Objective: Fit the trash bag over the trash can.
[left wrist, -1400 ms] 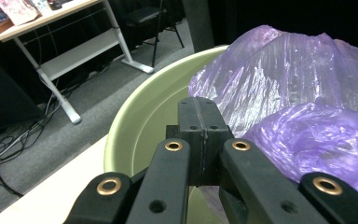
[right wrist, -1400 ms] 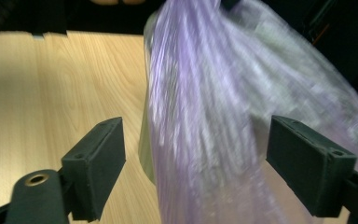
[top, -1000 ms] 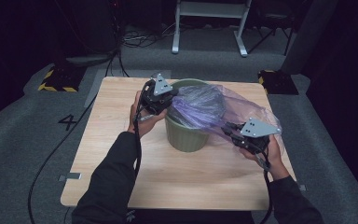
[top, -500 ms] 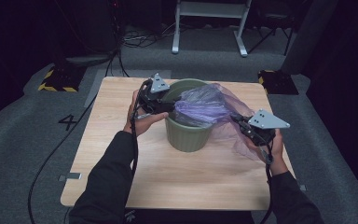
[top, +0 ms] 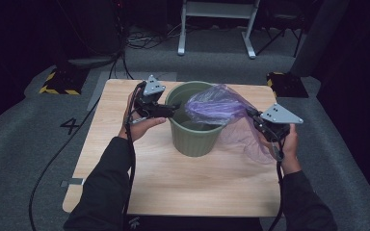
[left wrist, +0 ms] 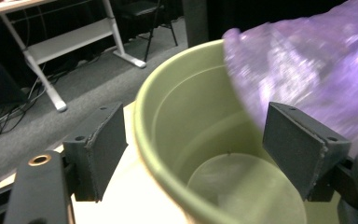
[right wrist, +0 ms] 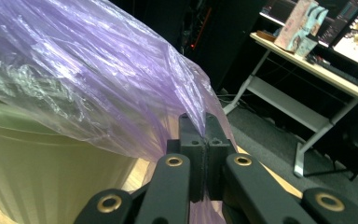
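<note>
A green plastic bin [top: 195,132] stands upright on the wooden table [top: 139,183]. A thin purple plastic bag [top: 217,106] lies bunched over the bin's right side and trails down past its rim. My left gripper [top: 172,109] is at the bin's left rim. Its jaws have just been opening and now stand apart, one on each side of the green rim [left wrist: 149,140], with the pads not touching it; the bag [left wrist: 317,74] hangs beyond them. My right gripper [right wrist: 205,126] is shut on a fold of the purple bag [right wrist: 98,79], to the right of the bin [right wrist: 42,168].
A white desk frame [top: 217,24] stands on the grey floor behind the table. A yellow-and-black striped block [top: 58,79] lies at the back left and a dark box [top: 284,82] at the back right. Cables run along the floor on the left.
The left gripper has let go of the bag's edge and opened. The bag has slid off the bin's left rim and bunched to the right. The right gripper has moved right and up with it.
</note>
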The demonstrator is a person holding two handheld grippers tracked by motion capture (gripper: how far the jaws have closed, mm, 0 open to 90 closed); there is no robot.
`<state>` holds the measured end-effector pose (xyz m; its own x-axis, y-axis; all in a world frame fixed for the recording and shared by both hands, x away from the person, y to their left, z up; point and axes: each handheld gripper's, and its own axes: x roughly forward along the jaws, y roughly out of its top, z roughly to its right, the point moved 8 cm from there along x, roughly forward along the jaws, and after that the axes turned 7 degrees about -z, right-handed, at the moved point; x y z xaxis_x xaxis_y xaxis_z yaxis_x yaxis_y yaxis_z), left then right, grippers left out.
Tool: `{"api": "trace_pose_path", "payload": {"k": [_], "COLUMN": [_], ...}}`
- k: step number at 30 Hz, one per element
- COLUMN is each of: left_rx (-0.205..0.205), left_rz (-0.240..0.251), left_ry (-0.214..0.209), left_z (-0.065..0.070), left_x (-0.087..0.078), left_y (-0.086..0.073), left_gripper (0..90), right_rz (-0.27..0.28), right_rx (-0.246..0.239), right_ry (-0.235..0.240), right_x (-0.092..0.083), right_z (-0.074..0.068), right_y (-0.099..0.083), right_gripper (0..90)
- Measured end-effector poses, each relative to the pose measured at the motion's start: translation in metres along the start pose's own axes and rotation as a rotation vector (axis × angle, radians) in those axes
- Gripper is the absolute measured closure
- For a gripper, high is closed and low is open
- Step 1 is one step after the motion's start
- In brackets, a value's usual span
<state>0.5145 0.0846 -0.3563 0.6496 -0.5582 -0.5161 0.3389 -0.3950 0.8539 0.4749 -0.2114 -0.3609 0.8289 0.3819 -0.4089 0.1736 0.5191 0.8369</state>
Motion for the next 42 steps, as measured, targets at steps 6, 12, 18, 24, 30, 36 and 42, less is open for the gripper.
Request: {"api": "trace_pose_path", "payload": {"k": [6, 12, 18, 24, 30, 36, 42], "left_rx": [0.01, 0.132, 0.263, 0.318, 0.332, 0.286, 0.254], "left_rz": [0.065, 0.102, 0.03, -0.102, -0.164, -0.178, -0.086], "left_ry": [-0.044, -0.164, -0.177, -0.146, -0.146, -0.14, -0.144], "left_z": [0.004, 0.051, 0.084, 0.081, 0.077, 0.074, 0.079], "left_x": [-0.013, -0.018, -0.003, 0.023, 0.035, 0.037, 0.027], "left_y": [0.006, 0.026, 0.03, 0.02, 0.011, 0.013, 0.022], "left_gripper": [20.7, 17.9, 27.8, 59.5, 72.8, 59.6, 32.7], "right_rz": [-0.015, -0.046, -0.053, -0.032, 0.009, 0.049, 0.041], "right_rx": [0.009, -0.056, -0.069, -0.063, -0.06, -0.062, -0.093], "right_ry": [-0.011, -0.007, -0.006, 0.004, 0.055, 0.11, 0.134], "right_x": [0.0, 0.004, 0.008, 0.007, 0.005, 0.003, 0.006], "right_z": [0.008, -0.002, -0.009, -0.01, -0.014, -0.025, -0.035], "right_y": [-0.004, 0.003, 0.009, 0.012, 0.015, 0.022, 0.027], "right_gripper": [90.0, 90.0, 90.0, 90.0, 88.5, 89.0, 89.4]}}
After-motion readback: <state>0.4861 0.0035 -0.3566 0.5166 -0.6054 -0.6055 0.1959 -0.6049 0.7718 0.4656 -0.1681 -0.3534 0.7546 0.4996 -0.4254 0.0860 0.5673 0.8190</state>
